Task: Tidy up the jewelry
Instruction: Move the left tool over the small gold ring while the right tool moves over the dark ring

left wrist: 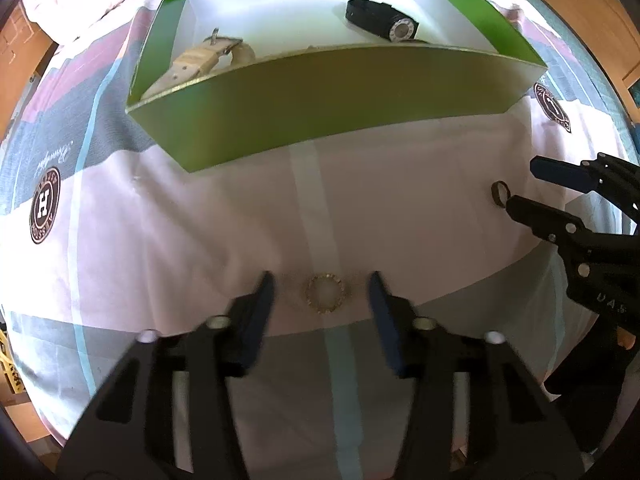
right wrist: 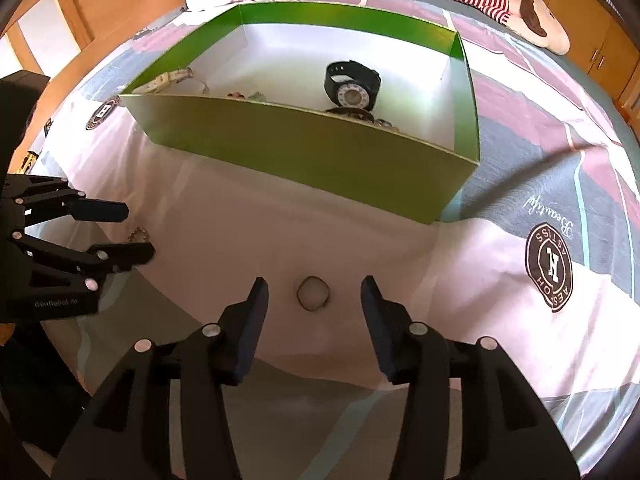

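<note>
Bedsheet [left wrist: 200,240], pink/grey/white patchwork cotton w/ round "H" logos, spreads under both grippers; its edges run out of frame. Green open-top cardboard box w/ white inside [left wrist: 320,92] sits ahead of both grippers. Its near wall hides much of the floor: small beaded pieces [right wrist: 362,114] just behind that wall are only partly seen, too cut off to name.

In the box, ahead & left of the left gripper: cream leather strap w/ metal buckle [left wrist: 204,60], lower end hidden by the wall. Ahead & right: black round-dial wristwatch [left wrist: 382,20].

Hands themselves not in view, only the tools. Left gripper [left wrist: 322,290] is low over the sheet, pointing toward the box, jaws wide apart, holding nothing. Sparkly gold stone-set ring [left wrist: 326,293] lies flat on the sheet btwn its fingertips, apart from both.

Right gripper [right wrist: 314,294], same pose, comes in from the left gripper's right; jaws wide, empty. Thin dark metal ring [right wrist: 313,294] lies on the sheet btwn its fingertips. In left wrist view, contact btwn that ring and the nearer fingertip can't be told.
</note>
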